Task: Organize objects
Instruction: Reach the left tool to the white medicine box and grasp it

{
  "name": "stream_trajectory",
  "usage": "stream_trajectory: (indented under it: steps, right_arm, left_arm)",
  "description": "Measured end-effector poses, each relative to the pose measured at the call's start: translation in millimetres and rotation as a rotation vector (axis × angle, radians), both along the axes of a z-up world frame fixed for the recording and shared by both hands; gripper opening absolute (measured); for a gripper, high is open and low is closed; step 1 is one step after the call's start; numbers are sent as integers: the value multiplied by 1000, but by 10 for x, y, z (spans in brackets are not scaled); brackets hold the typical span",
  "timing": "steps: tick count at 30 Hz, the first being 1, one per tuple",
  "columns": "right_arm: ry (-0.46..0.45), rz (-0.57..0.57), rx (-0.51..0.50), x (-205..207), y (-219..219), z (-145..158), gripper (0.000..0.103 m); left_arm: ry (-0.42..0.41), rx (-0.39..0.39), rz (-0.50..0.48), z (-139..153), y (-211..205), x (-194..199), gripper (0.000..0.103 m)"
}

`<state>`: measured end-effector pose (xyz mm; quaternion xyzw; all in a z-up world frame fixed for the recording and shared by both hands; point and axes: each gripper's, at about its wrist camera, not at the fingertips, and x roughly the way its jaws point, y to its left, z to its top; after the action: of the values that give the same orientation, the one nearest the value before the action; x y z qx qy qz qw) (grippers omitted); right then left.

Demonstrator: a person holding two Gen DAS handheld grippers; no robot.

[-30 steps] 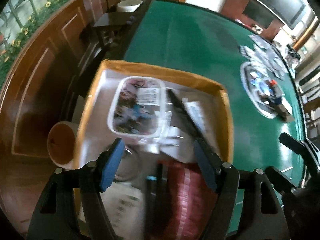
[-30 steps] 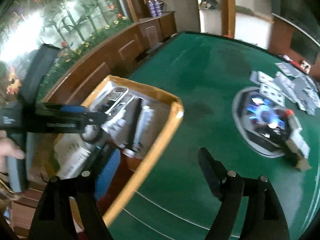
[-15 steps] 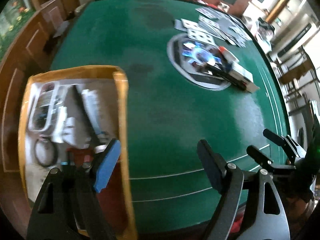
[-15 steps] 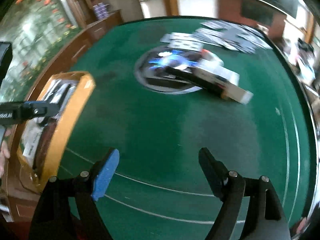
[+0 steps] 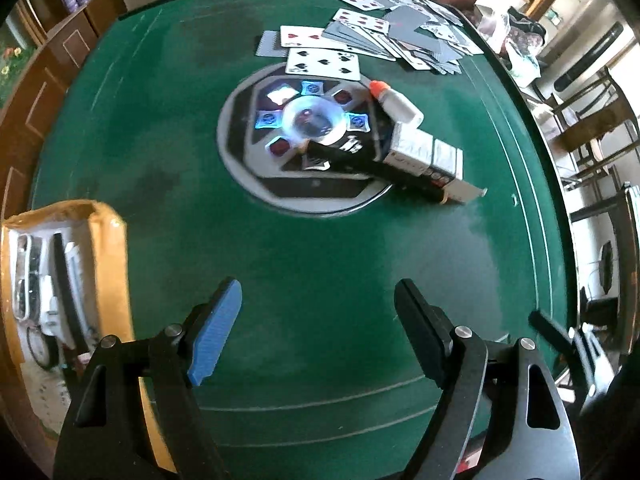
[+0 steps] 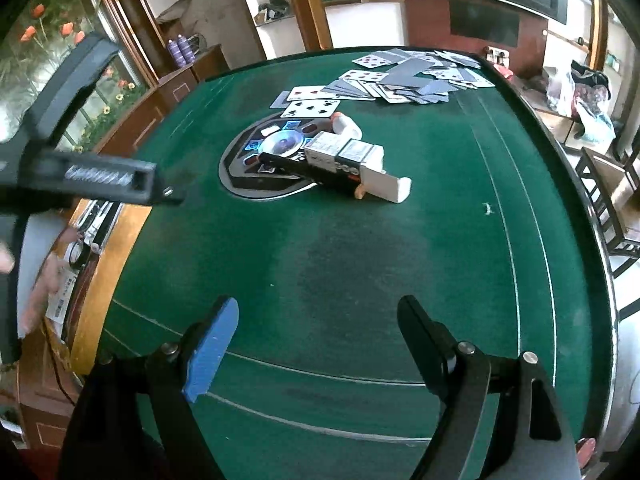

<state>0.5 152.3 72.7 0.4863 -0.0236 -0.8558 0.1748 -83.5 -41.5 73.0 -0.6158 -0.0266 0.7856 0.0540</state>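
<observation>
A small pile lies on the green felt table (image 5: 168,152) by its round centre console (image 5: 304,148): a white carton (image 5: 426,154), a long black box (image 5: 372,164) under it, and a white bottle with an orange cap (image 5: 396,104). The pile also shows in the right wrist view, with the carton (image 6: 344,150) on top. Playing cards (image 5: 384,36) are spread behind it. A yellow-rimmed box (image 5: 108,264) with several items stands at the table's left edge. My left gripper (image 5: 318,320) and my right gripper (image 6: 318,334) are both open and empty, over bare felt well short of the pile.
Wooden cabinets (image 6: 160,92) and a window stand to the left. Chairs (image 5: 592,120) stand past the table's right edge. The other gripper's body (image 6: 88,168) crosses the left of the right wrist view, above the yellow box (image 6: 108,264).
Both grippers have swung right, away from the yellow box, and now face the table's centre and the pile. Both stay open and empty.
</observation>
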Motion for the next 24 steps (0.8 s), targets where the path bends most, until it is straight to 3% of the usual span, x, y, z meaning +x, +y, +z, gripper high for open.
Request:
stream_trajectory:
  steps: [12, 16, 20, 24]
  right_arm:
    - [-13, -10, -37, -41, 455, -53, 82]
    - [-8, -18, -45, -28, 619, -43, 82]
    - [-11, -32, -42, -53, 824, -64, 82]
    - [-14, -57, -56, -127, 986, -70, 82]
  left_arm:
    - [-37, 188, 203, -152, 463, -648, 79]
    - [-67, 229, 278, -299, 605, -936, 64]
    - [-125, 204, 324, -489, 741, -1076, 63]
    - [-118, 175, 316, -497, 855, -1153, 63]
